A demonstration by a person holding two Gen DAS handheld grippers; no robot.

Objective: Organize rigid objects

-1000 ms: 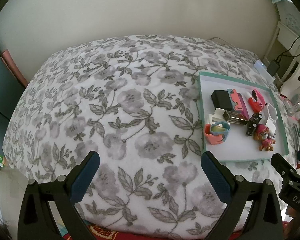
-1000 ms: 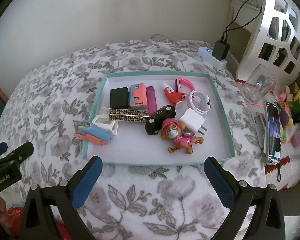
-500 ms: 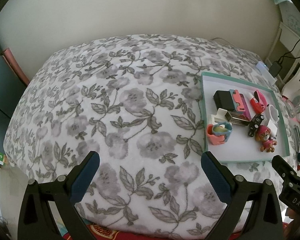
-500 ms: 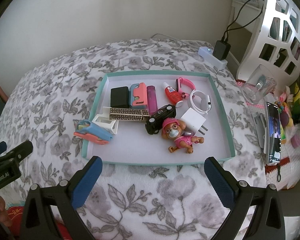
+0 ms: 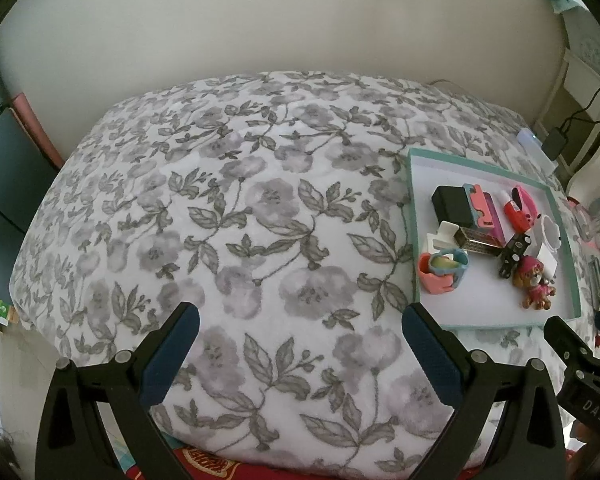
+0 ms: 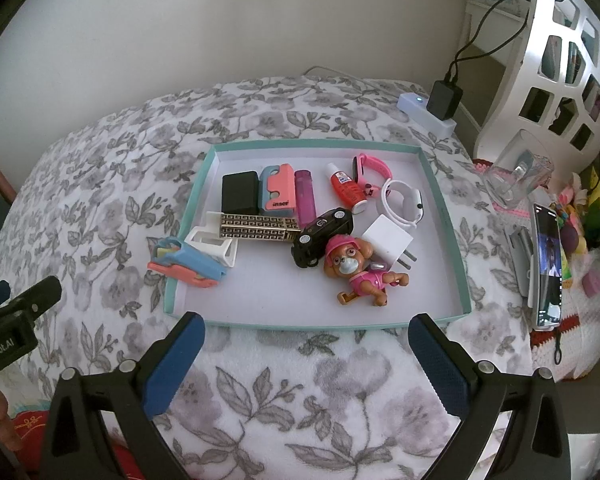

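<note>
Both grippers hovering wide, tray of small items sitting ahead

Nearest, right gripper (image 6: 306, 354) is hanging over the floral blanket (image 6: 100, 216), fingers spread wide, gripping nothing. Left gripper (image 5: 300, 344) is doing likewise over bare blanket, spread wide and empty, with the tray off to its right.

Just past the right gripper's fingertips, the teal-rimmed tray (image 6: 448, 216) is lying flat on the blanket. Inside, toward the near side, a pink pup figure (image 6: 358, 270) is lying beside a white charger plug (image 6: 390, 240) and a black toy car (image 6: 322, 232). At the tray's left edge, a blue-and-coral clip thing (image 6: 186, 266) is overhanging the rim, touching a white plastic piece (image 6: 212, 242). A gold-patterned bar (image 6: 258, 228) is sitting mid-tray. Farther back: black block (image 6: 240, 193), coral-and-blue holder (image 6: 277, 192), purple tube (image 6: 305, 194), red bottle (image 6: 346, 186), pink watch (image 6: 370, 170), white watch (image 6: 404, 204).

Beyond the tray, a white power strip (image 6: 424, 114) with a black adapter (image 6: 444, 98) is resting at the blanket's far edge.
</note>
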